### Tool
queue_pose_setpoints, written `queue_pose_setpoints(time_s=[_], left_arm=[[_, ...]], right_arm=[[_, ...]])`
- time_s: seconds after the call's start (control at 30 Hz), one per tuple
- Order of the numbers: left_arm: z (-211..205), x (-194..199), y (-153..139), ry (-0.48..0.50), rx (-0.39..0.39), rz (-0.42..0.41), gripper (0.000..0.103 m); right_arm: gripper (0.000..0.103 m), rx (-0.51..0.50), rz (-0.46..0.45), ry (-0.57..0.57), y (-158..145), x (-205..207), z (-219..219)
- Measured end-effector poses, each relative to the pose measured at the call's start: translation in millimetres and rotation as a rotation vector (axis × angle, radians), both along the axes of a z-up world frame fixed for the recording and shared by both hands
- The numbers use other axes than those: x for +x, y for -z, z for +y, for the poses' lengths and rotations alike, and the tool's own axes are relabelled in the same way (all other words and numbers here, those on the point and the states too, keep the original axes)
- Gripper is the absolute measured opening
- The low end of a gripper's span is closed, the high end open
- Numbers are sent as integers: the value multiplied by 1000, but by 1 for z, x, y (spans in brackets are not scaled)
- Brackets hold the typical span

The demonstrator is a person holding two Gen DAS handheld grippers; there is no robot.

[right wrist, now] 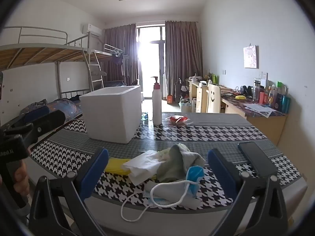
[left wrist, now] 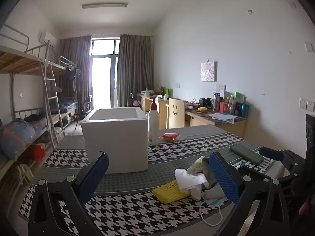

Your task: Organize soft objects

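Observation:
A heap of soft things lies near the table's front edge: a yellow foam net [left wrist: 169,192] [right wrist: 116,166], a white tissue [left wrist: 190,179] [right wrist: 143,166], a grey-green cloth [right wrist: 175,165] and a blue and white face mask [right wrist: 177,188] [left wrist: 213,201]. A white foam box [left wrist: 116,137] [right wrist: 112,112] stands open-topped behind them. My left gripper [left wrist: 158,174] hangs open above the table, left of the heap, its right finger [left wrist: 224,177] in front of the heap's right part. My right gripper [right wrist: 157,171] is open, with the heap lying ahead between its fingers, untouched.
A white pump bottle [left wrist: 153,122] [right wrist: 157,102] and a red-and-white packet [left wrist: 169,136] [right wrist: 177,120] stand behind the heap. A dark phone [left wrist: 246,153] [right wrist: 257,160] lies at the right. The houndstooth table cloth [left wrist: 122,210] ends close in front. Bunk beds stand left, desks right.

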State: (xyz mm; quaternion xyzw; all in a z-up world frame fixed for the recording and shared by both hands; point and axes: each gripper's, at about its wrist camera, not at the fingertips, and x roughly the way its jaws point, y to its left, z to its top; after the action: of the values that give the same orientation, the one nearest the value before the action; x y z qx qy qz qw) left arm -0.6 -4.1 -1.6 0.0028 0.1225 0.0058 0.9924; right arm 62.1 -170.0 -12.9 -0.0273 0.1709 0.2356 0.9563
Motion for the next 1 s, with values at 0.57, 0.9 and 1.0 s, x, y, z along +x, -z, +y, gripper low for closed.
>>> queue_pose_setpoints(time_s=[0.57, 0.9, 1.0], left_arm=[[10, 7, 1, -10, -47, 13, 102], [11, 9, 3, -6, -51, 33, 102], [10, 8, 3, -9, -47, 31, 102]], right_arm=[[102, -5, 0, 10, 3, 3, 0], [102, -5, -6, 17, 1, 1, -1], [102, -4, -6, 18, 0, 1, -1]])
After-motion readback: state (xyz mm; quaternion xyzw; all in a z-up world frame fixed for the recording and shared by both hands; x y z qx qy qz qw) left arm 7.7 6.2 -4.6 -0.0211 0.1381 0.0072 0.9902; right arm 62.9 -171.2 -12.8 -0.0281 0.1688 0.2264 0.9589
